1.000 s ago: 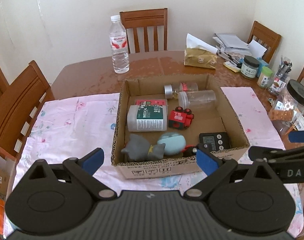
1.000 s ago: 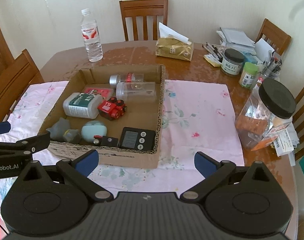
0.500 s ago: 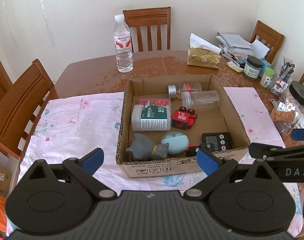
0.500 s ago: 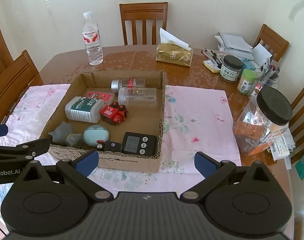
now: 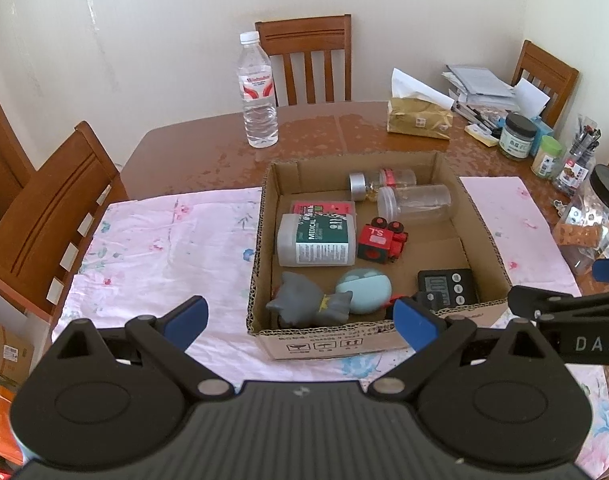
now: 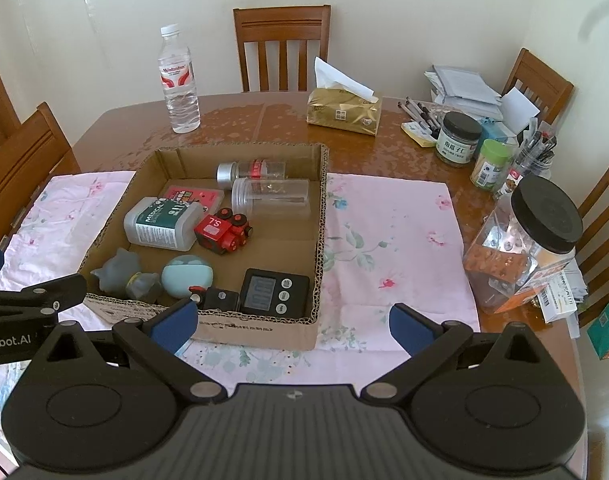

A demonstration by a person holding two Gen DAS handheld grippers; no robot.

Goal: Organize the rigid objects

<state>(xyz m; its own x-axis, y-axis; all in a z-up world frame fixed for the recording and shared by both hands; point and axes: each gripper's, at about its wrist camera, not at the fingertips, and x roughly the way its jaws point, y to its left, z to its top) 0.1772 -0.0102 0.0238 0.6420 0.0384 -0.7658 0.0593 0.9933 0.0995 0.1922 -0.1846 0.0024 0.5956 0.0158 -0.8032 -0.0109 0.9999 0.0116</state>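
While both grippers hang above the near edge of the table, each stands spread wide with nothing between its blue pads: the left gripper (image 5: 300, 318) sits over the pink floral cloth (image 5: 164, 240) at the front left corner of the cardboard box (image 5: 336, 346), and the right gripper (image 6: 290, 322) over the box's front right corner. Lettering on the gripper bodies reads "DAS" in the left view and "Robot.AI" in the right view.

Inside the open box lie the things to sort. A white bottle (image 5: 314, 240) with a green label reading "MEDICAL" lies on its side, touching a flat red packet (image 5: 322, 208) behind it. Just beside it is a red toy train (image 5: 380, 240) marked "S.L". At the back, a clear jar with a silver cap (image 5: 380, 184) and a second clear plastic jar (image 5: 414, 202) lie on their sides, touching. Along the front wall sit a grey cat figure (image 5: 308, 306), a pale blue round case (image 5: 364, 290), a small black-and-red piece (image 6: 216, 298) and a black digital timer (image 6: 272, 292) showing faint digits.

Behind the box stands a water bottle (image 6: 178, 80) with a red-and-white label, its print too small to read, and a gold tissue pack (image 6: 344, 114). At the right are a dark-lidded jar with Chinese characters (image 6: 458, 140), a green-lidded jar (image 6: 490, 162) and a large clear jar with a black lid (image 6: 524, 244) holding wrapped items.
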